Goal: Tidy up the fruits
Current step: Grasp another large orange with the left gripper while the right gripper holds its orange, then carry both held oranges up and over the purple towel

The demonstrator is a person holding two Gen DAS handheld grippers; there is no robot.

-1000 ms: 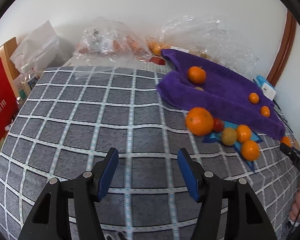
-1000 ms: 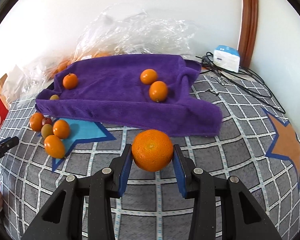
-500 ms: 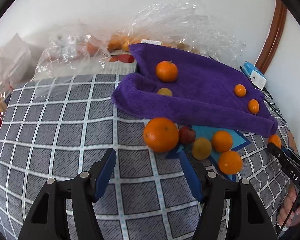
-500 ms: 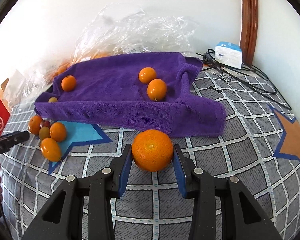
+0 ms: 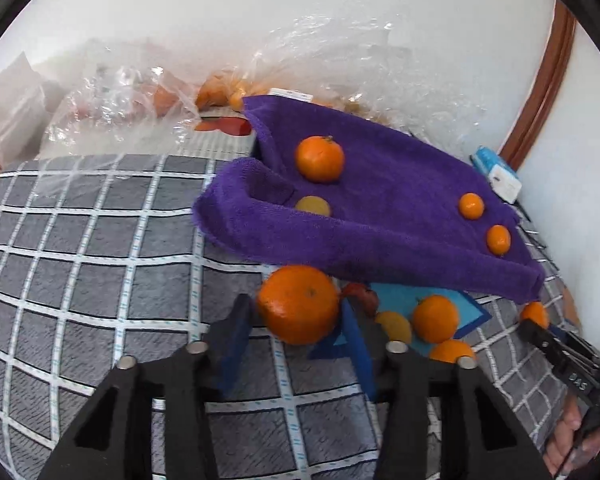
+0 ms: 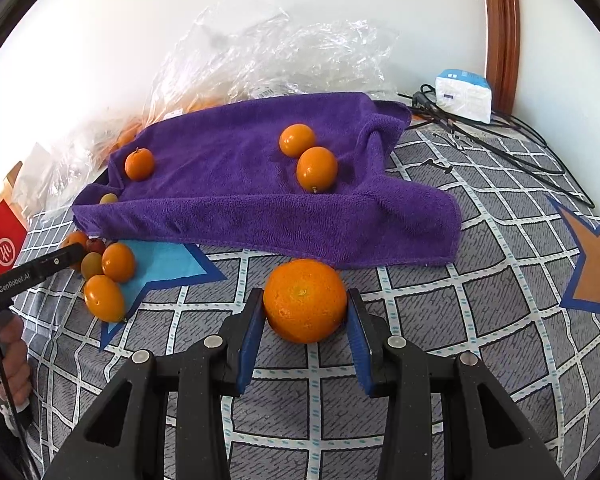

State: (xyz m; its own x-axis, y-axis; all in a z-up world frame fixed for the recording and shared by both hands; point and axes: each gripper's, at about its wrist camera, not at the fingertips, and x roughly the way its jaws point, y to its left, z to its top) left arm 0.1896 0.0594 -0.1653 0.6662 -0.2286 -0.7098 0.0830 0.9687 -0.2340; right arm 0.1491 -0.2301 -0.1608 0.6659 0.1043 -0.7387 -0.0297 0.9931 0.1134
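My right gripper (image 6: 305,312) is shut on a big orange (image 6: 305,300), held just above the checked cover near the front edge of the purple towel (image 6: 240,168). My left gripper (image 5: 296,320) is open with its pads on either side of another big orange (image 5: 298,304) that lies on the cover beside the towel (image 5: 380,200); I cannot tell whether the pads touch it. On the towel lie a tangerine (image 5: 319,159), a small yellow fruit (image 5: 313,205) and two small oranges (image 6: 316,168). Small fruits (image 5: 434,318) cluster on a blue star (image 6: 160,264).
Clear plastic bags (image 6: 268,56) with more fruit lie along the wall behind the towel. A white-blue box (image 6: 464,94) and black cables (image 6: 500,136) sit at the far right. A red carton (image 6: 4,240) stands at the left.
My left gripper has moved right and forward until the big orange sits between its open pads. My right gripper has kept its hold on its orange and barely moved.
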